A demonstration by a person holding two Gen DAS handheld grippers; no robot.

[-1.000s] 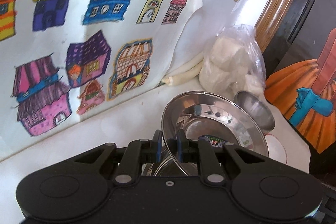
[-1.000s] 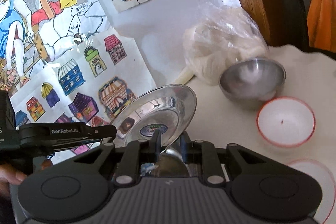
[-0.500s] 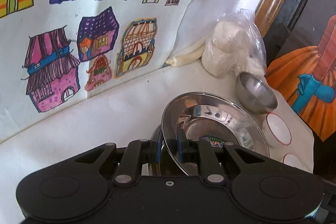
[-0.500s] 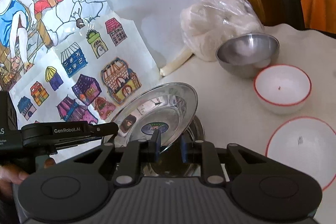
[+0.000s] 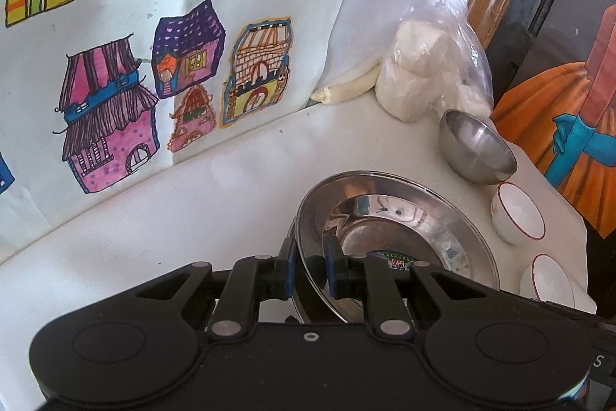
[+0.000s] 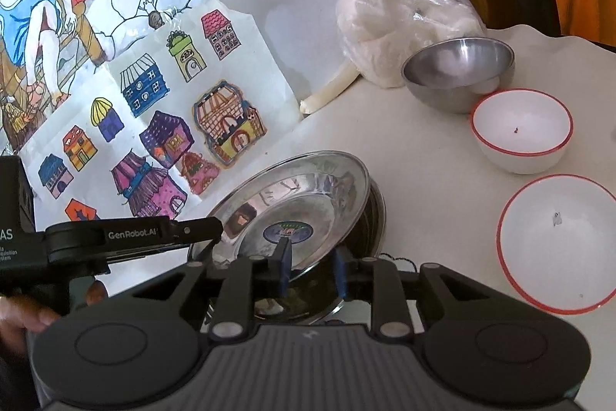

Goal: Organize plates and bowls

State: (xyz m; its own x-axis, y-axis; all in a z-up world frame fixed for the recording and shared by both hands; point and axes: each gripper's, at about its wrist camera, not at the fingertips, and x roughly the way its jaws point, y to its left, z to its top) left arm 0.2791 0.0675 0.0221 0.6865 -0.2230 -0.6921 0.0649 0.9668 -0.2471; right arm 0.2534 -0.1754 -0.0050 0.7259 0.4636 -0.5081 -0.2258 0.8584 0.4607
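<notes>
Low centre of both frames, the steel plate (image 5: 396, 230) sits tilted over another dish. Left tool (image 5: 311, 268) pinches its rim; right tool (image 6: 312, 270) is opening around the opposite rim. Released unevenly, the plate could slip and clatter off the stack.

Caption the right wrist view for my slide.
Both grippers, right gripper opening and left gripper, set a steel plate onto another.

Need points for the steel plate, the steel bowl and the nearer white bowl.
steel plate (image 6: 308, 195), right wrist view, on its shiny inner face.
steel bowl (image 6: 458, 64), right wrist view, on its inside wall.
white bowl (image 6: 554, 245), right wrist view, on its white inside.
</notes>
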